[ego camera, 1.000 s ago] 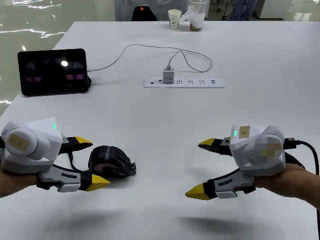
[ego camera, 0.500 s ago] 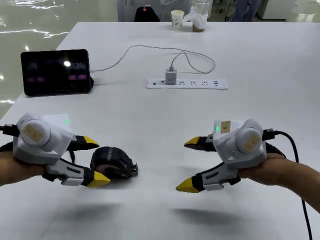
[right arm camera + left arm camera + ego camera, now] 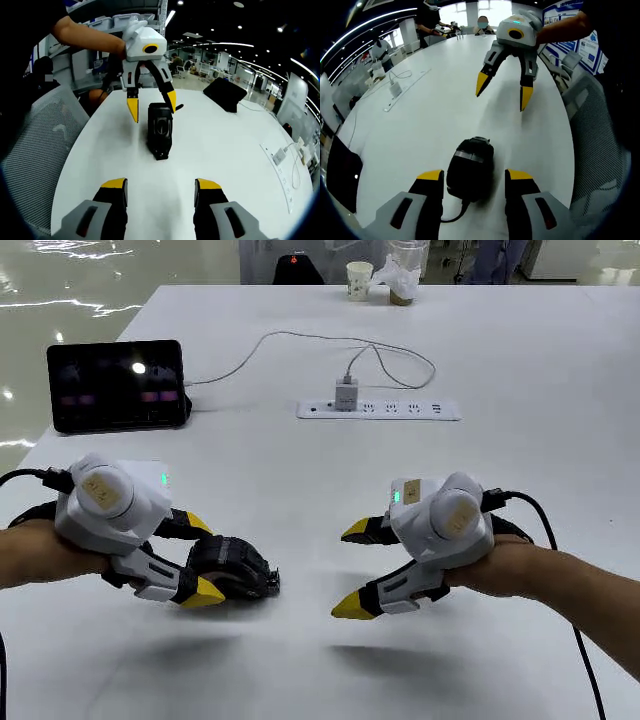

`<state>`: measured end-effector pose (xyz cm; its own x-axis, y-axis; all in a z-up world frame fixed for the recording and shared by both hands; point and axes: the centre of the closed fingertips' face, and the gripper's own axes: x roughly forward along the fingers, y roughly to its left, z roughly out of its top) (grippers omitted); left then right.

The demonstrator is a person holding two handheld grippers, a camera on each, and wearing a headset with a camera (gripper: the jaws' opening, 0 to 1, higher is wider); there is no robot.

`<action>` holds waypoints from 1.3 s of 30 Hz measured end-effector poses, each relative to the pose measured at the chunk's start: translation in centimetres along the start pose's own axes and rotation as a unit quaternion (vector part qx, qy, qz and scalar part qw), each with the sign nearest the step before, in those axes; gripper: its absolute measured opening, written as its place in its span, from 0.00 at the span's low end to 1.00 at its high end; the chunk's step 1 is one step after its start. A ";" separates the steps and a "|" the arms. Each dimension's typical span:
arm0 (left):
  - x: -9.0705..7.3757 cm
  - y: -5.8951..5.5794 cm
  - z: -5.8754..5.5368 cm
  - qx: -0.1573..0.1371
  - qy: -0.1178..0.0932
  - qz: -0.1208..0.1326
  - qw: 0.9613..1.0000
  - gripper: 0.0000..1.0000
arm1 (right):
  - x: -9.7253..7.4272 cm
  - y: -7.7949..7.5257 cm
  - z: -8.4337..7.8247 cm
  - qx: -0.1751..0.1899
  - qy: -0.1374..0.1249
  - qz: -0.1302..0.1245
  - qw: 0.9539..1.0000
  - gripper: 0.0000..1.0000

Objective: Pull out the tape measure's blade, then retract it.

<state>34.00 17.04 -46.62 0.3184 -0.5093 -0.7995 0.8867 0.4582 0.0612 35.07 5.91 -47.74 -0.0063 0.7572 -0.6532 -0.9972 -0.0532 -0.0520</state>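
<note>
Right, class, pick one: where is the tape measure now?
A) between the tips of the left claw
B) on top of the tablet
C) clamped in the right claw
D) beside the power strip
A: the tape measure sits between the yellow tips of the left claw, while the right claw hangs open, apart from it.

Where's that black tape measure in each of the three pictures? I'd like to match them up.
Head view: the tape measure is at lower left, between the jaws of the left hand-held gripper.
Left gripper view: bottom centre, between that view's own jaws.
Right gripper view: centre, its far end between the left hand-held gripper's yellow tips.
Shared landmark: the dark tablet, at upper left, lower left edge, and upper right of centre respectively.
</note>
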 end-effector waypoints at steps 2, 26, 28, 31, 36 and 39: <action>0.2 0.0 -0.2 0.010 0.014 -0.007 1.000 0.42 | 0.5 0.0 0.1 -0.005 0.003 0.004 1.000 0.49; 0.7 0.5 -0.3 0.074 0.097 -0.049 0.991 0.32 | 5.1 -0.1 1.5 -0.027 0.021 0.035 0.999 0.31; 0.7 0.7 -0.3 0.078 0.101 -0.051 0.991 0.31 | 5.4 -0.1 1.6 -0.029 0.022 0.038 0.999 0.29; 0.7 0.8 -0.3 0.085 0.105 -0.053 0.989 0.29 | 5.9 -0.1 1.7 -0.035 0.027 0.040 0.998 0.26; 0.7 0.7 -0.3 0.088 0.107 -0.055 0.989 0.28 | 6.6 -0.3 1.8 -0.043 0.032 0.042 0.998 0.23; 0.7 0.7 -0.3 0.089 0.107 -0.052 0.989 0.27 | 6.9 -0.3 1.8 -0.043 0.034 0.045 0.997 0.21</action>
<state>34.76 17.21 -47.31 0.1600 -0.3722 -0.9142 0.9622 0.2655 0.0603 35.20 12.27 -50.86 -0.0882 0.7013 -0.7074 -0.9828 -0.1768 -0.0527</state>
